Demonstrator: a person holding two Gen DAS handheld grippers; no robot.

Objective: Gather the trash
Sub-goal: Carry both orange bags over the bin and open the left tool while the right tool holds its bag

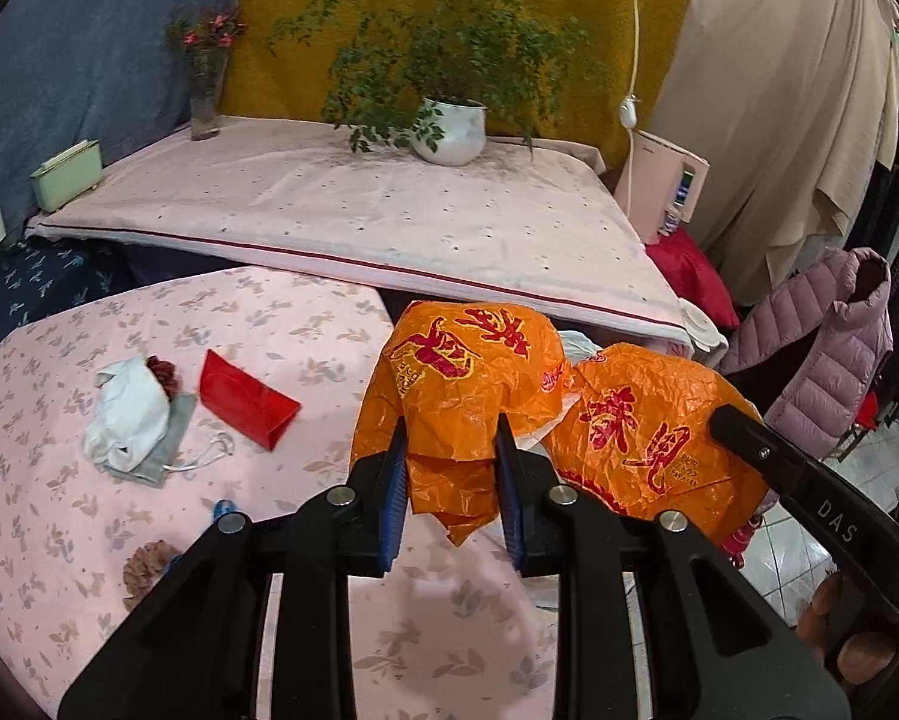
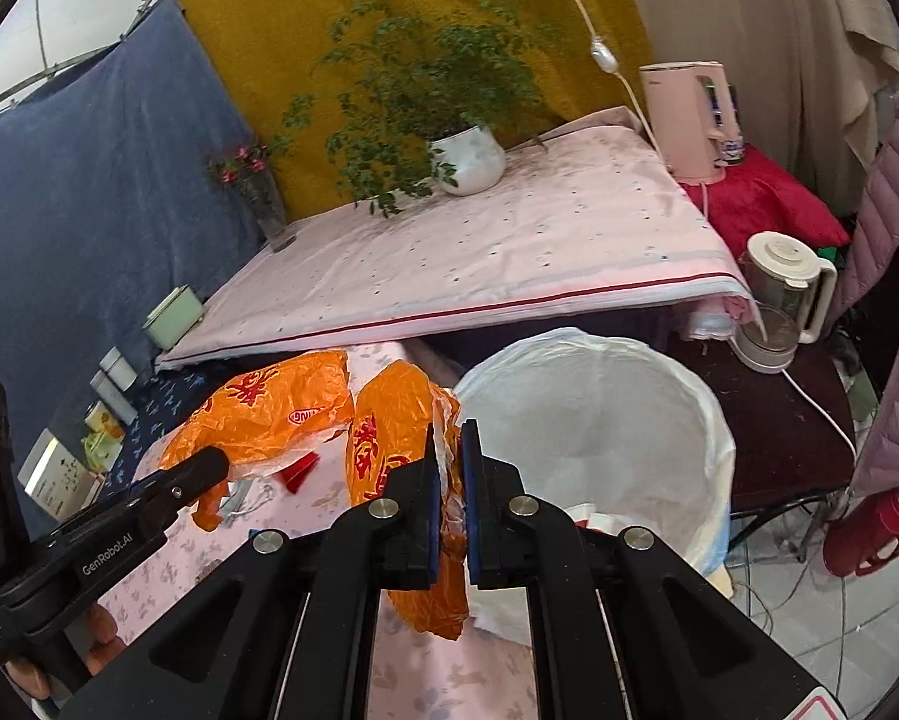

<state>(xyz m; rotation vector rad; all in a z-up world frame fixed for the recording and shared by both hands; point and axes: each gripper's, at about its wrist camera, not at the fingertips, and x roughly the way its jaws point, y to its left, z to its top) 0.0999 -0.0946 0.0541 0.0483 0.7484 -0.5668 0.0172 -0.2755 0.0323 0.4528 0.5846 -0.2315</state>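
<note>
Holding a thin, crinkly orange bag point(image 1: 467, 384), we grasp it with left gripper point(image 1: 452, 480) and right gripper point(image 2: 447, 498); light, floppy, best pinched at bunched folds.

Your left tool point(image 1: 452, 468) has its jaws partly apart, pinching orange plastic between them. Your right tool point(image 2: 447, 501), just to its right, is clamped nearly closed on the same plastic.
</note>
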